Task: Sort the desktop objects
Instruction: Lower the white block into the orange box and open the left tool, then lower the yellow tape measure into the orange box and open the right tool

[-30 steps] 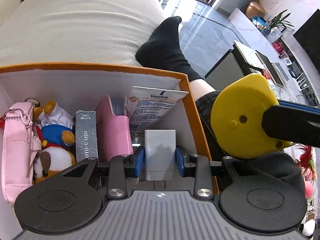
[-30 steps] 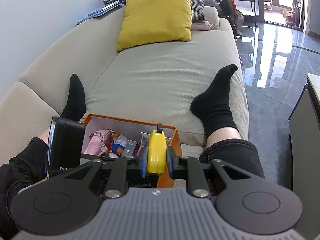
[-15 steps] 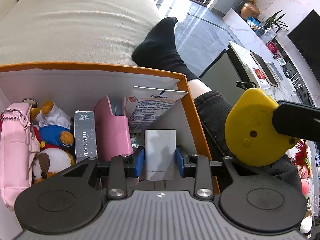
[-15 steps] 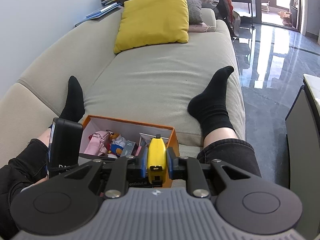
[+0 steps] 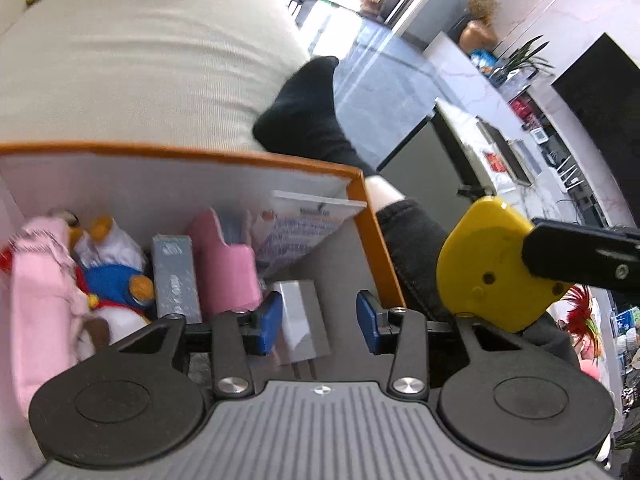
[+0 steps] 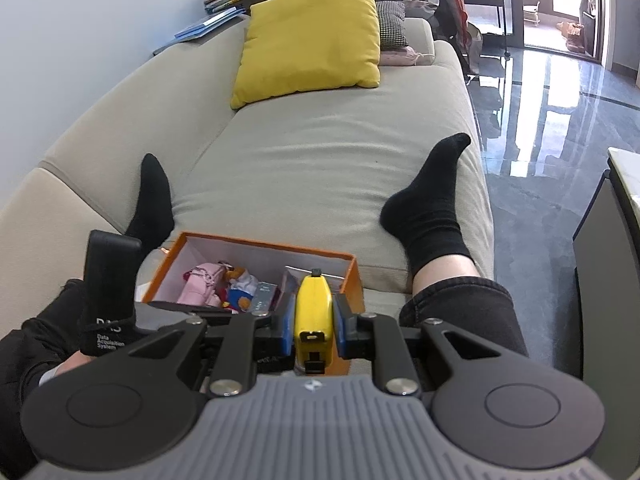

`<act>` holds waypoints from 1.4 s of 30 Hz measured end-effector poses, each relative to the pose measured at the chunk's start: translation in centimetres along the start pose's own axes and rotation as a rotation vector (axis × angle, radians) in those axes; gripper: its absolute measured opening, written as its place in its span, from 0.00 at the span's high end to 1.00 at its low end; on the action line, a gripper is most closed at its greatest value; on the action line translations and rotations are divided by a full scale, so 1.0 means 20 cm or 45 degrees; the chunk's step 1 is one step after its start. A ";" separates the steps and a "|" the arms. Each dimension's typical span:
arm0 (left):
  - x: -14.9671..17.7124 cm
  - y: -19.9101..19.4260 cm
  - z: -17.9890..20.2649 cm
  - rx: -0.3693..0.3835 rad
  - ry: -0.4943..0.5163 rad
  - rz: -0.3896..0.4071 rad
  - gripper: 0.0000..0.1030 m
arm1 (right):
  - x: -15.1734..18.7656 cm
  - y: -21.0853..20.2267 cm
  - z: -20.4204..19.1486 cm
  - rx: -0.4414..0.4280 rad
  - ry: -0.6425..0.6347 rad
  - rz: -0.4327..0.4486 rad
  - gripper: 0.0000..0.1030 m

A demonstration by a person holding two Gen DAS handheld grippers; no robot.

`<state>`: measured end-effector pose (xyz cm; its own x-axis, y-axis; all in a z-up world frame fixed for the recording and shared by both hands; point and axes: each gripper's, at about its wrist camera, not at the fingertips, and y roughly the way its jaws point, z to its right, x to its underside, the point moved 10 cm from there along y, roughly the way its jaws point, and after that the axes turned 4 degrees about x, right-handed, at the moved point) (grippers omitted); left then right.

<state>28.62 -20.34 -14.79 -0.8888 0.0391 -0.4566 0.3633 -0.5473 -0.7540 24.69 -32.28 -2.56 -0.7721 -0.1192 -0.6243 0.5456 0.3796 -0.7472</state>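
Observation:
An orange box with a white inside sits on the sofa between a person's legs. My left gripper hangs over its right end with jaws opening. The white charger lies tilted between them against the left pad, clear of the right one. In the box are a pink pouch, a duck plush, a grey card box, a pink holder and a Vaseline tube. My right gripper is shut on a yellow tape measure, held just right of the box.
The beige sofa seat stretches ahead with a yellow cushion at its far end. The person's feet in black socks flank the box. A dark low table and glossy floor lie to the right.
My left gripper's jaws have spread apart and the white charger has tipped to the left, free of the right pad. The tape measure in the right gripper has stayed about where it was.

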 end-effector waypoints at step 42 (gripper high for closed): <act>-0.09 -0.35 -0.28 0.238 -0.223 0.183 0.74 | 0.13 0.67 -0.20 0.277 0.051 -0.287 0.80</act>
<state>29.28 -11.97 -11.36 -0.8727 -0.1860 -0.4515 0.4454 -0.6822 -0.5798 28.82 -23.88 -13.31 -0.8911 -0.1403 -0.4315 0.4131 0.1422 -0.8995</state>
